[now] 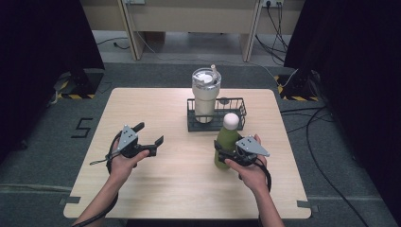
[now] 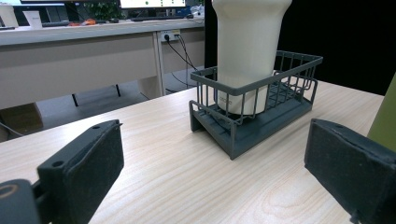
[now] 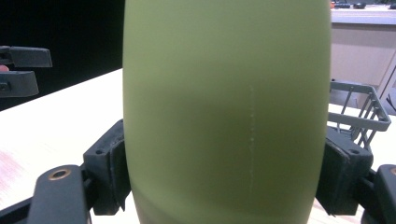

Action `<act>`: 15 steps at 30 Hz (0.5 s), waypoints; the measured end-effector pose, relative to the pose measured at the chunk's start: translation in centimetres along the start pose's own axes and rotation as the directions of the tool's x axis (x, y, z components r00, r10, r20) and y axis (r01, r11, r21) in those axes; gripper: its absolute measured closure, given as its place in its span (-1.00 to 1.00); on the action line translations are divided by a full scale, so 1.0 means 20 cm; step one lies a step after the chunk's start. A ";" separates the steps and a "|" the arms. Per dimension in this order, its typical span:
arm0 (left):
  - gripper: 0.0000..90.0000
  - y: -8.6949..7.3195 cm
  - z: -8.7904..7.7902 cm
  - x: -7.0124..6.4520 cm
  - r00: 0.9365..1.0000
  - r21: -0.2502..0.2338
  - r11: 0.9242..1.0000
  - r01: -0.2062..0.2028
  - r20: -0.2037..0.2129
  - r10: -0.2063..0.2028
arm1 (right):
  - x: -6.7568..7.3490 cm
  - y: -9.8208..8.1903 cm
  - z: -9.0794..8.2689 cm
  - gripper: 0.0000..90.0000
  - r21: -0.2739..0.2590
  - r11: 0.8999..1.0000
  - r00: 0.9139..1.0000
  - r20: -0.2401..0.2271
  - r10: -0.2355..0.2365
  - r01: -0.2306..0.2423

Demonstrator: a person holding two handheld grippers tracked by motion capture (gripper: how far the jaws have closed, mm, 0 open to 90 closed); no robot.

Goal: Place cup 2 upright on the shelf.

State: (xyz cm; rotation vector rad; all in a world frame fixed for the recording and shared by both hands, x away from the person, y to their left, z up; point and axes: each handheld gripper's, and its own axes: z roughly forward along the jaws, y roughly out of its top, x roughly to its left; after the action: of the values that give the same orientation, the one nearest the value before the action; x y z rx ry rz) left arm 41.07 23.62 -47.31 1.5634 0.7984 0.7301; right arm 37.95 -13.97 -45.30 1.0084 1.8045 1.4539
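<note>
1. The bench [image 1: 179, 189] is the largest thing here, a light wooden top, and all the other things stand on it. My two forearms come over its near edge in the high view.
2. The wire basket [image 1: 239, 124] is dark grey and stands toward the far side of the bench, near the middle. In the left gripper view I see its open bars and its slatted floor [image 2: 261, 123].
3. The cream tumbler [image 1: 206, 97] stands upright inside the left part of the basket. It is taller than the basket walls, and it has a lid with a straw on top.
4. The green bottle [image 1: 226, 142] stands upright on the bench, just in front of the basket and to the right of the middle. It has a round pale cap. In the right gripper view its green body [image 3: 224, 112] is very close to the camera.
5. My right tool [image 1: 226, 153] is closed on the green bottle. The two black pads press on the body of the bottle, one on each side, low on it. I hold this tool level, from the right side of the bottle.
6. My left tool [image 1: 150, 135] is wide open and holds nothing. It is above the left part of the bench, well apart from the bottle, and it points toward the basket. Between its pads [image 2: 88, 172] I see bare wood.
</note>
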 end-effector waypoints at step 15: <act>-0.88 -0.01 0.03 -0.04 1.000 0.008 1.000 -0.016 0.015 0.016 | -0.01 0.02 -0.03 -0.52 -0.016 1.000 1.000 -0.001 0.005 -0.005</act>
State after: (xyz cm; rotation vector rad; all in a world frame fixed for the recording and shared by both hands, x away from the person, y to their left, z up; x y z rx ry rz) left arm 40.97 22.62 -47.61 1.5822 0.7794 0.7263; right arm 37.67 -14.35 -44.72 1.0048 1.7898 1.4697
